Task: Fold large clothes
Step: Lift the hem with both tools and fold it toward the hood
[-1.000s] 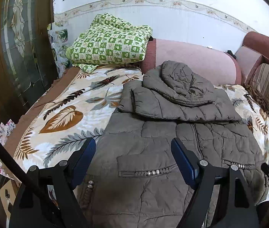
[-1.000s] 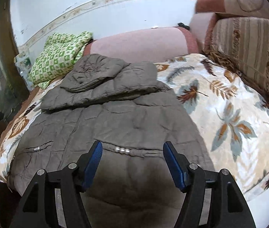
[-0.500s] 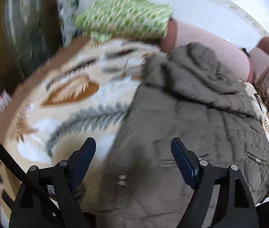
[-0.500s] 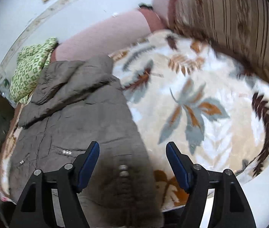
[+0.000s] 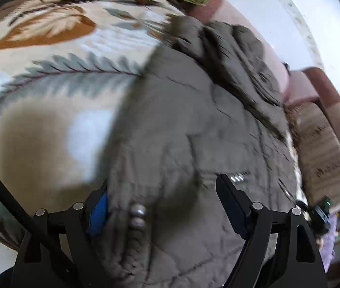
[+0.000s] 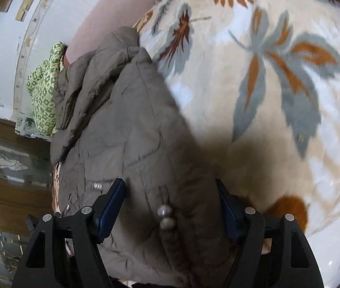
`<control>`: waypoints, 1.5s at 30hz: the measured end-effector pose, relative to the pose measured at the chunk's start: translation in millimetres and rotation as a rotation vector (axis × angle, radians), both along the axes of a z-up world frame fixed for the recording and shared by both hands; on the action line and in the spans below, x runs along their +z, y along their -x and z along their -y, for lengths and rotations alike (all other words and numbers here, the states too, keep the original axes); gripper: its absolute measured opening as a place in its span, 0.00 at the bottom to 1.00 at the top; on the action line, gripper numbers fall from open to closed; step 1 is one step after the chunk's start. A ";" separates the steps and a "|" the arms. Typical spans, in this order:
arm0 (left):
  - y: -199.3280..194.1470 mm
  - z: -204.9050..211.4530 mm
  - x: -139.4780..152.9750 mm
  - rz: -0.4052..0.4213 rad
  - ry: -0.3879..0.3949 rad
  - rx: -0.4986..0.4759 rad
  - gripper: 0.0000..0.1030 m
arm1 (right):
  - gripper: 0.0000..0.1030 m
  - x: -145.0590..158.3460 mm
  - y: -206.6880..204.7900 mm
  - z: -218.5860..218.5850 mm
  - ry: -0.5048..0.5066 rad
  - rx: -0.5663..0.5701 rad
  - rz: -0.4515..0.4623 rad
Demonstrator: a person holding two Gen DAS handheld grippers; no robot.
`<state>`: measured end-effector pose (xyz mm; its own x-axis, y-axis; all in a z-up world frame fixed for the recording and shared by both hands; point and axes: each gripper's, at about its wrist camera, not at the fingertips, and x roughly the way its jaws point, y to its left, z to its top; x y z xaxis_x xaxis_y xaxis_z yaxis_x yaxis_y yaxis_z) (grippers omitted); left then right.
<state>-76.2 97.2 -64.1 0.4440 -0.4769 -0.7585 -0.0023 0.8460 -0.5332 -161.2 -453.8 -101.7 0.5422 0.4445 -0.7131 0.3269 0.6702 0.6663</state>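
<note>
I've got the grey quilted coat (image 5: 194, 124) spread on the leaf-patterned bed (image 5: 50, 91), filling the middle and lower frame in both views. It looks puffy, soft and bulky, fairly light but floppy, so I judge the hem corners near the beaded pocket trim (image 6: 166, 217) are the places to pinch. My left gripper (image 5: 161, 206) and right gripper (image 6: 171, 206) both have jaws spread wide, holding nothing, straddling the hem edges. Compared with a second ago, both have swung outward and dropped much closer to the fabric.
</note>
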 end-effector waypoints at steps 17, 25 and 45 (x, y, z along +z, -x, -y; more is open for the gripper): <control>25.3 -3.8 -10.4 -0.015 0.214 -0.043 0.75 | 0.75 7.4 38.0 -58.9 0.017 0.143 0.035; 30.3 2.9 -11.4 0.011 0.143 -0.049 0.78 | 0.75 -3.3 40.5 -70.7 0.124 0.142 -0.001; 45.0 33.5 -7.4 0.062 -0.094 -0.145 0.86 | 0.51 -3.4 36.2 -75.8 0.140 0.104 0.027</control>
<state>-121.2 63.7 -71.5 0.4228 -0.4677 -0.7762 0.1538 0.8811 -0.4472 -197.4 -378.0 -105.0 0.5186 0.3965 -0.7575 0.2342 0.7862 0.5719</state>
